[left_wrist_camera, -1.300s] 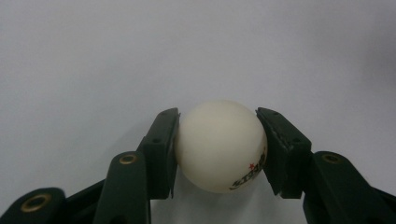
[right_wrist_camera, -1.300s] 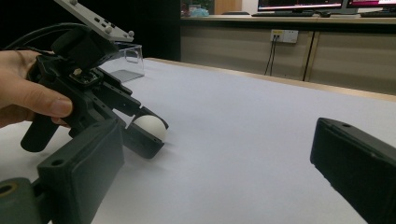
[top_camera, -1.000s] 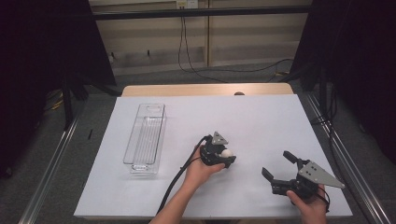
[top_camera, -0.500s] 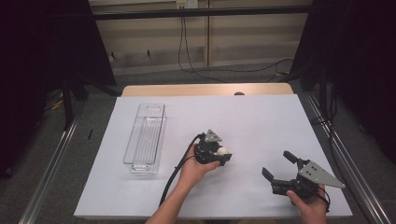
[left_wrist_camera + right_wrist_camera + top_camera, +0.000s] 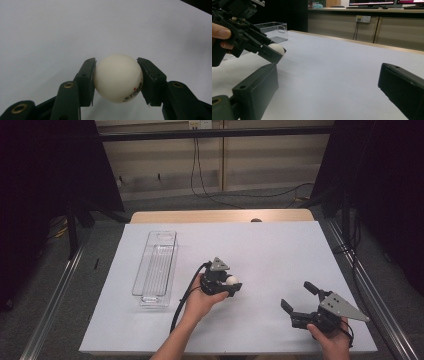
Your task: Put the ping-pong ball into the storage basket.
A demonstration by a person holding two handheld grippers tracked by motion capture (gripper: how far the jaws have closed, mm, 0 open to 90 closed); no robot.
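A white table-tennis ball (image 5: 117, 77) with small red and black print sits squeezed between the two black jaws of my left gripper (image 5: 117, 75). The same ball (image 5: 231, 280) hangs a little above the white table, held by the left gripper (image 5: 231, 286) near the table's middle. My right gripper (image 5: 297, 296) rests low at the front right, open, jaws wide apart and nothing between them. From the right gripper view, its own jaws (image 5: 329, 72) frame bare table, and the left gripper (image 5: 270, 53) with the ball (image 5: 277, 47) is off to the left.
A long clear plastic tray (image 5: 157, 267) lies lengthwise on the left part of the white tabletop (image 5: 280, 245); it appears behind the left hand as the clear tray (image 5: 274, 30). A wooden strip (image 5: 220, 216) borders the far edge. Metal rails run along both sides.
The left gripper has shifted a little leftward, toward the clear tray, and slightly up, still carrying the ball. The right gripper has stayed put.
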